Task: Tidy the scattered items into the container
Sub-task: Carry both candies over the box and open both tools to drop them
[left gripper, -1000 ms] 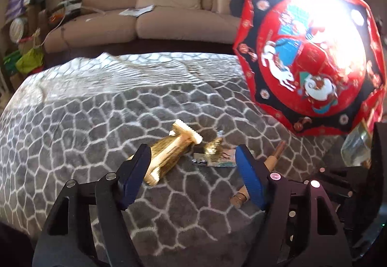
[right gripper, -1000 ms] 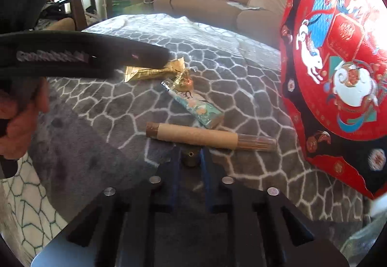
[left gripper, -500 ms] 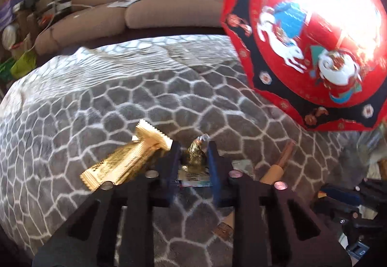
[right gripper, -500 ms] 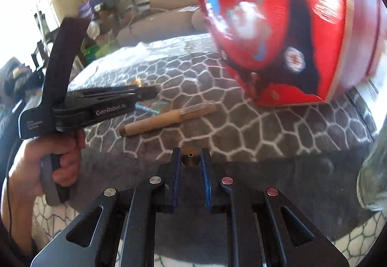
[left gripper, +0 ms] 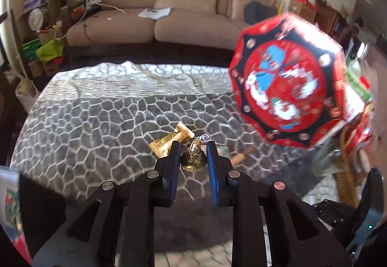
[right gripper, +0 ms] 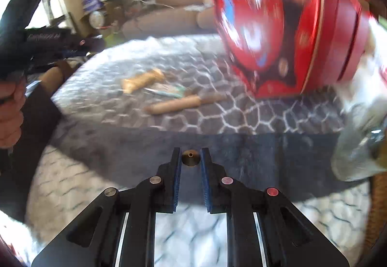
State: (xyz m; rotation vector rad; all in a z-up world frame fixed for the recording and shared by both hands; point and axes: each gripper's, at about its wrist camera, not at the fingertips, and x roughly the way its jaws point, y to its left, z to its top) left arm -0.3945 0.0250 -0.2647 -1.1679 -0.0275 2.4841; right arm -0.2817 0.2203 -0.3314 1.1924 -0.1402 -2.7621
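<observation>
1. Gripping a gold foil-wrapped chocolate [left gripper: 194, 161] between the blue pads of the left gripper [left gripper: 193, 158], pinched on both sides and raised clear of the grey patterned blanket [left gripper: 101, 126].
2. Clamped shut on a small brass-coloured cone-shaped piece [right gripper: 190, 158]: the right gripper [right gripper: 190, 158], its pads pressing on both sides of it, low over the near, shaded part of the blanket.
3. Lying on the blanket just beyond the left gripper's tips: a gold snack wrapper [left gripper: 169, 142], with a teal-printed packet [left gripper: 223, 150] and a tan paper-wrapped stick bundle [left gripper: 239, 157] to its right, partly hidden behind the right-hand finger.
4. Seen blurred from the right wrist view: the same three items in a loose cluster at mid-blanket, wrapper farthest left, bundle nearest.
5. Standing tilted on edge at the right side of the blanket: a red octagonal tin [left gripper: 287, 95] with a cartoon-printed face, to the right of the scattered items and apart from them.
6. Visible at the far left of the right wrist view: a hand [right gripper: 11, 119] around the black handle of the left gripper.
7. Far behind the blanket: a tan sofa [left gripper: 169, 18] with clutter at its left end.
</observation>
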